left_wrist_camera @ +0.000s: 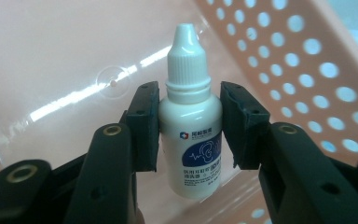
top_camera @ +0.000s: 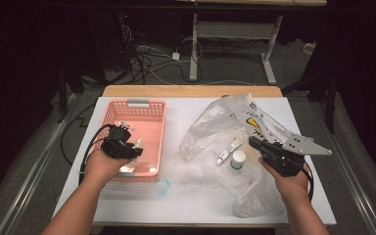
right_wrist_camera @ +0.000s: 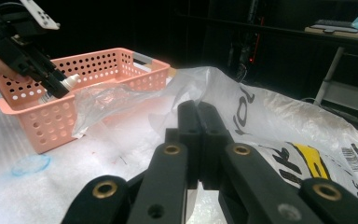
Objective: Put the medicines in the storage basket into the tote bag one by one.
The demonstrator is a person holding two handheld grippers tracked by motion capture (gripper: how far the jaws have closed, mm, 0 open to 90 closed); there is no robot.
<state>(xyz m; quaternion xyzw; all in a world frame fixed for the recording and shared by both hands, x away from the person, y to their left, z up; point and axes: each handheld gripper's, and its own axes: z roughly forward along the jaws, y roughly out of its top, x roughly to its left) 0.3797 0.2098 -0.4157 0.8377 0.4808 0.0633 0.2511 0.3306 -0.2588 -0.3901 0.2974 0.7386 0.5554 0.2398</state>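
The work in hand looks like moving small items out of the crumpled clear plastic shopping bag [top_camera: 235,142] into the pink perforated plastic basket [top_camera: 152,132], and it appears to be at its first delivery. The left gripper [left_wrist_camera: 189,126] clamps a small white plastic dropper bottle with a blue-printed label [left_wrist_camera: 191,135] by its body, pads pressing on either side just under the ribbed cap, and the nozzle points away from the jaws toward the glossy pink floor and holed wall of the basket beyond it. In the high view that gripper [top_camera: 136,149] hangs over the near part of the basket, so the bottle is above the basket but not yet set down. The right gripper [right_wrist_camera: 199,140] has its jaws closed together on nothing; in the high view it [top_camera: 255,144] hovers over the bag, with a small white tube [top_camera: 228,151] and a white-capped round jar [top_camera: 238,159] lying just ahead of its tips. By my reading, releasing the bottle remains, then those two items.
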